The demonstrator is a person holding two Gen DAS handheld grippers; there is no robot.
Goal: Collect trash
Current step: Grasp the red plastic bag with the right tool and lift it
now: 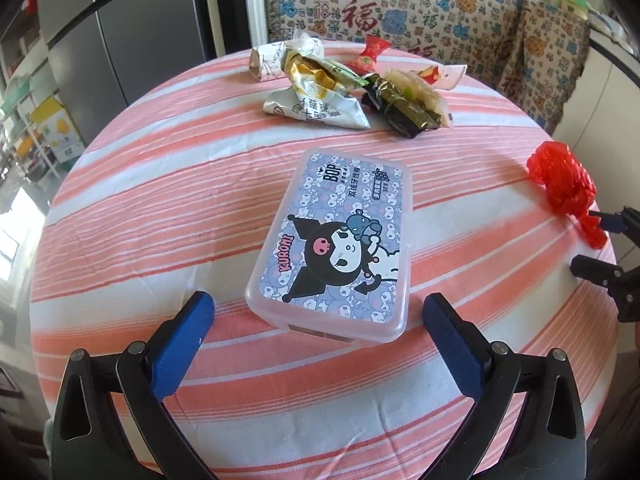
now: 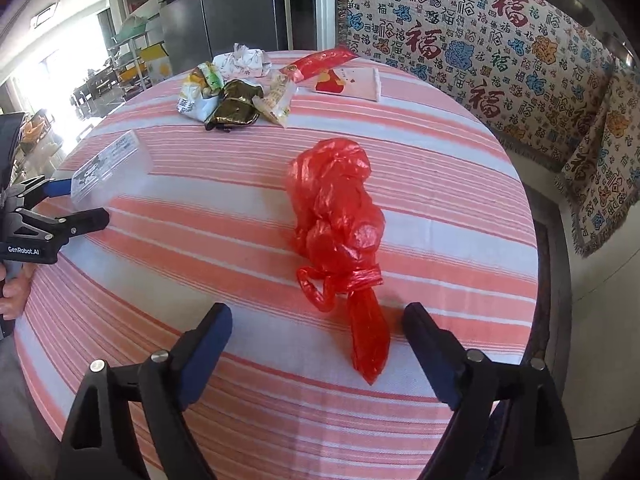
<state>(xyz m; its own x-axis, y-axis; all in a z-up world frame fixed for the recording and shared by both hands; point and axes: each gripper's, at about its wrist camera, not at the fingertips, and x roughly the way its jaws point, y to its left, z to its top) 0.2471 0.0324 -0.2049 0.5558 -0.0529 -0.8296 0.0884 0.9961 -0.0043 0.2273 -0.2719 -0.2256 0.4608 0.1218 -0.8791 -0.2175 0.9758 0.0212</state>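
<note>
A clear plastic box (image 1: 332, 240) with a cartoon label lies flat on the striped round table (image 1: 160, 200). My left gripper (image 1: 318, 312) stands open, its blue pads on either side of the box's near end without touching it. A crumpled, knotted red plastic bag (image 2: 340, 220) lies near the table's right edge; its tail reaches between the wide-apart fingers of my open right gripper (image 2: 318, 320), which does not press on it. Several food wrappers (image 1: 320, 88) are piled at the far side. In the right wrist view the box (image 2: 112, 172) and the left gripper (image 2: 80, 204) show at the left.
A patterned cloth (image 2: 500, 48) with red characters covers seating behind and to the right of the table. A grey fridge (image 1: 120, 40) stands at the back left. A pale card (image 2: 352, 82) lies beside the wrappers. A person's hand (image 2: 12, 284) holds the left gripper's handle.
</note>
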